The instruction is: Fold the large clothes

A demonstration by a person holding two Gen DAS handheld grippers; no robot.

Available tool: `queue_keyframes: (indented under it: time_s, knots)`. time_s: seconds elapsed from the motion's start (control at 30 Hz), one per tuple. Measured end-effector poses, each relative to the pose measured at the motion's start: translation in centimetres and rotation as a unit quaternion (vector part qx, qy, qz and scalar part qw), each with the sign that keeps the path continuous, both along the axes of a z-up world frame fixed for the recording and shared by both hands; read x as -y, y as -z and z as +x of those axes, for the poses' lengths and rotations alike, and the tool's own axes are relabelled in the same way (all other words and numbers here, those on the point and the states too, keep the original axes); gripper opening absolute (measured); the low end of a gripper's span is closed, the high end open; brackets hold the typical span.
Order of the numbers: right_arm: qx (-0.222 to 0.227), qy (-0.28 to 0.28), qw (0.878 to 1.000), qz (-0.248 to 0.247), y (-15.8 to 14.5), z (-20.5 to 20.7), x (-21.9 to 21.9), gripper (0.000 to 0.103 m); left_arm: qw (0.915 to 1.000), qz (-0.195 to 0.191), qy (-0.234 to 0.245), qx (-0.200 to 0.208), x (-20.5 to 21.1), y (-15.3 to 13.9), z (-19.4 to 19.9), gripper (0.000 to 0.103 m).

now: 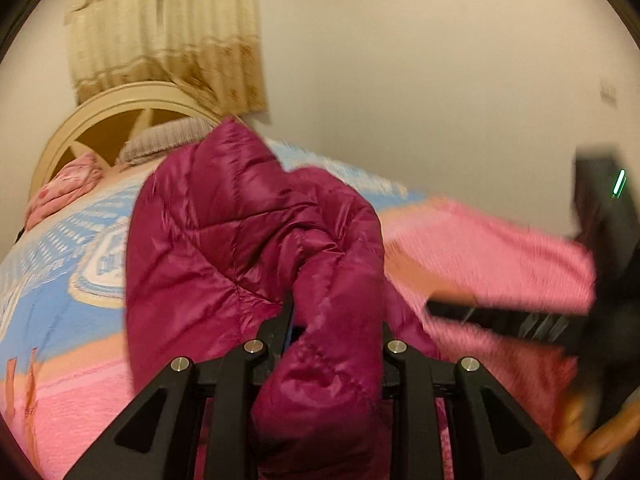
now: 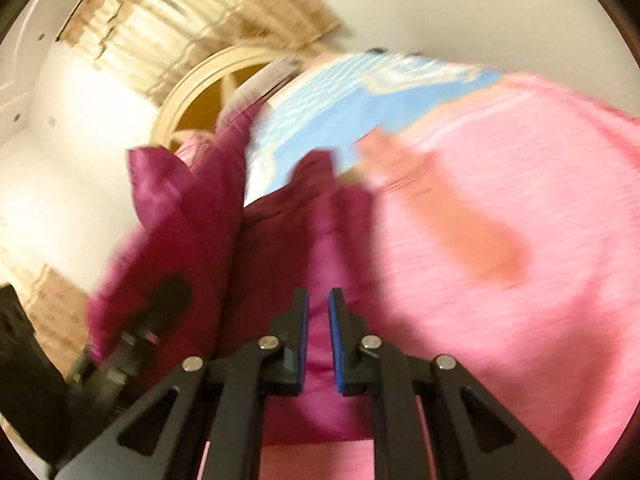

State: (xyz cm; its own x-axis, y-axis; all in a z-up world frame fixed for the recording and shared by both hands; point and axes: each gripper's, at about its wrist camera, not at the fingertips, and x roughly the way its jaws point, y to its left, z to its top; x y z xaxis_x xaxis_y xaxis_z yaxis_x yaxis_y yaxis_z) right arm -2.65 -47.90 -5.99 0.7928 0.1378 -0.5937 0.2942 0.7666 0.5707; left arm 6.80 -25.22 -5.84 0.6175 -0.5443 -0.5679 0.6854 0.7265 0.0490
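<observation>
Magenta puffer jacket (image 1: 248, 240) bunched between left gripper (image 1: 336, 332) fingers, above pink blanket (image 1: 500, 248)

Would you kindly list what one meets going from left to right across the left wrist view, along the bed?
Blue patterned blanket → magenta puffer jacket, gripped by the left gripper → pink blanket → right gripper.
</observation>
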Motion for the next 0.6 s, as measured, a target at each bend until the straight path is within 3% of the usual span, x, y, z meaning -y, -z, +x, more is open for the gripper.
queue_keyframes:
  time_s: [0.1,0.17,0.27,0.33,0.43,0.6]
  knots:
    - [-0.011,0.008,1.000,0.000,0.8,-0.8,0.5,0.016,0.9992,0.034,0.013,-0.017,2.2,2.7,0.1,0.026]
    - [-0.019,0.007,1.000,-0.003,0.9,-0.5,0.6,0.019,0.9986,0.049,0.021,-0.007,3.0,3.9,-0.3,0.027]
    - [-0.007,0.003,1.000,0.006,0.3,0.1,0.8,0.041,0.9967,0.076,0.029,0.002,3.8,4.7,-0.6,0.028]
    - [0.015,-0.002,1.000,0.006,-0.6,1.5,0.8,0.071,0.9972,0.067,0.033,-0.008,3.3,4.6,-0.3,0.028]
    - [0.052,-0.026,0.998,0.017,-1.9,3.0,1.6,0.075,0.9978,0.048,0.040,-0.024,3.0,4.5,-0.3,0.029]
    - [0.012,-0.098,0.995,0.017,-1.3,8.5,0.6,0.075,0.9976,0.036,0.049,-0.035,3.2,4.4,-0.3,0.032]
